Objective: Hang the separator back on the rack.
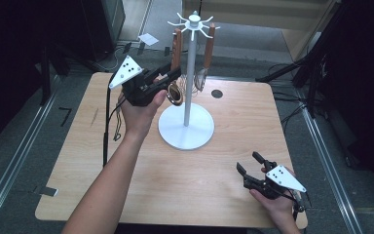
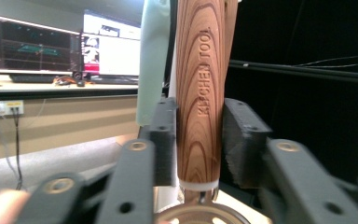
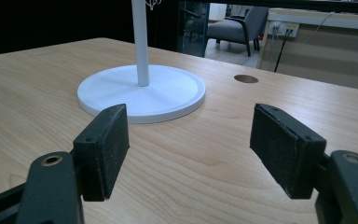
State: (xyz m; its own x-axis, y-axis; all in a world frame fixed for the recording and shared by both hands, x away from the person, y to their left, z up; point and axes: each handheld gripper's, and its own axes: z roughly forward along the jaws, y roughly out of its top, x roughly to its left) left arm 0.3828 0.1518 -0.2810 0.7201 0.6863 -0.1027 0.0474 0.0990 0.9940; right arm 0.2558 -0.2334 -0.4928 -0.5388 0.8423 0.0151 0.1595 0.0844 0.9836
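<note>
A white rack stands on its round base (image 1: 186, 127) mid-table, and two wooden-handled kitchen tools hang from the hooks at its top. The left tool's handle (image 2: 200, 93), stamped "KITCHEN TOOL", lies between the pads of my left gripper (image 2: 198, 140); the left pad sits against it and a thin gap shows at the right pad. From above, that gripper (image 1: 173, 74) is raised at the handle (image 1: 176, 48), above the tool's round metal head (image 1: 175, 94). The second tool (image 1: 208, 48) hangs to the pole's right. My right gripper (image 1: 248, 161) rests open and empty near the table's front right corner, and its jaws (image 3: 189, 149) face the base (image 3: 168, 93).
The wooden table (image 1: 224, 195) has a small round hole (image 1: 217, 93) behind the rack. Dark stands and cables crowd the floor at both sides. Monitors on a desk (image 2: 37, 49) stand beyond the table, and a grey chair (image 3: 230, 30) is farther off.
</note>
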